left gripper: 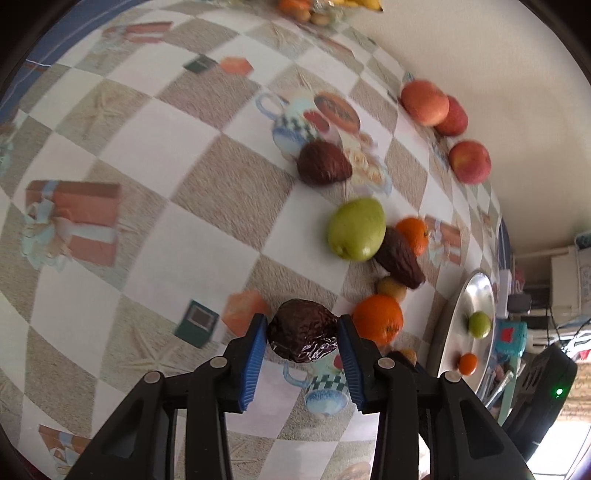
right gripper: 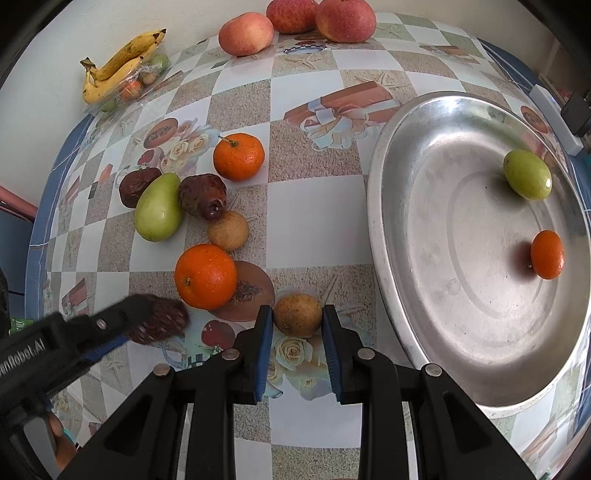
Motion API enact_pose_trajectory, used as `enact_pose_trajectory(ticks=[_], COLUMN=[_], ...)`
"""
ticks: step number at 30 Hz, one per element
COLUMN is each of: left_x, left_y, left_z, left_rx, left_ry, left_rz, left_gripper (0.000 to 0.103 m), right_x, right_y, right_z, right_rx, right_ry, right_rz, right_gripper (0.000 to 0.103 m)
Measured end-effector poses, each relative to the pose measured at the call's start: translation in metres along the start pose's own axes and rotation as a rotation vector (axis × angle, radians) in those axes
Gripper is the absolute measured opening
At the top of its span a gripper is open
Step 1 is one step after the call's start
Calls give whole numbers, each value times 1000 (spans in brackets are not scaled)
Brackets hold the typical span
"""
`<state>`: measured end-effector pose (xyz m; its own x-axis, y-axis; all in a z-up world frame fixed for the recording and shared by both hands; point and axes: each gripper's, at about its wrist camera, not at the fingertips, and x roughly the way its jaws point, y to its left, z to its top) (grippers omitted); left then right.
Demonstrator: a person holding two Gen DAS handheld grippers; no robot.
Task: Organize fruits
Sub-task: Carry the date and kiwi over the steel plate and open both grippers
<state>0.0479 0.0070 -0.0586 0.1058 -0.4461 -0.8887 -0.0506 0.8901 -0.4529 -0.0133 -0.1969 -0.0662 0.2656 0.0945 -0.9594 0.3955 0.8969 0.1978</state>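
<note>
My left gripper [left gripper: 301, 332] is shut on a dark wrinkled date [left gripper: 303, 335], held just over the checked tablecloth; it also shows in the right wrist view [right gripper: 162, 320]. My right gripper [right gripper: 297, 316] is shut on a small brown longan [right gripper: 297, 314]. A round metal tray [right gripper: 384, 229] at the right holds a small green fruit [right gripper: 527, 174] and a small orange [right gripper: 547, 254]. Loose on the cloth lie two oranges [right gripper: 205, 276] [right gripper: 239, 156], a green mango [right gripper: 158, 207], two more dates [right gripper: 202, 196] [right gripper: 137, 186] and another longan [right gripper: 228, 230].
Three red apples [right gripper: 245, 33] [right gripper: 291, 14] [right gripper: 345, 19] sit at the far edge by the wall. A pack of bananas [right gripper: 122, 62] and small fruits lies at the back left. The table's blue edge [right gripper: 35, 236] runs along the left.
</note>
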Motion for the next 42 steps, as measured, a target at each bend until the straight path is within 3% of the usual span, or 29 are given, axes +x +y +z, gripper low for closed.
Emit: enact_pose_trajectory(ticks=[7,15,23,33,39,42], left_x=[-18,-23,-12,19,29,29], left_y=[2,-26,-84,-153,-165,-161], left_z=[6,0,-22,-56,-66,-66], left_rx=[-22,61,255,496,559,554], left_ry=[-56,-88,-101,-78,-50,-43], left_rz=[-72,-103,-160,-202,-192,-180], left_gripper=[41,41,41,41,43,43], right_x=[-17,-42,-69,-86,-88,-86], right_y=[1,-12,-52,-119,-132,-133], right_z=[0,-1,1,-6,-9,-8], right_rx=[0,44,191,389,408,418], right_ry=[-52,-117,-202,-241,-243,-234], right_rz=[37,44,-25,-107,-96,-105], right_gripper=[28,28,28,28,28,33])
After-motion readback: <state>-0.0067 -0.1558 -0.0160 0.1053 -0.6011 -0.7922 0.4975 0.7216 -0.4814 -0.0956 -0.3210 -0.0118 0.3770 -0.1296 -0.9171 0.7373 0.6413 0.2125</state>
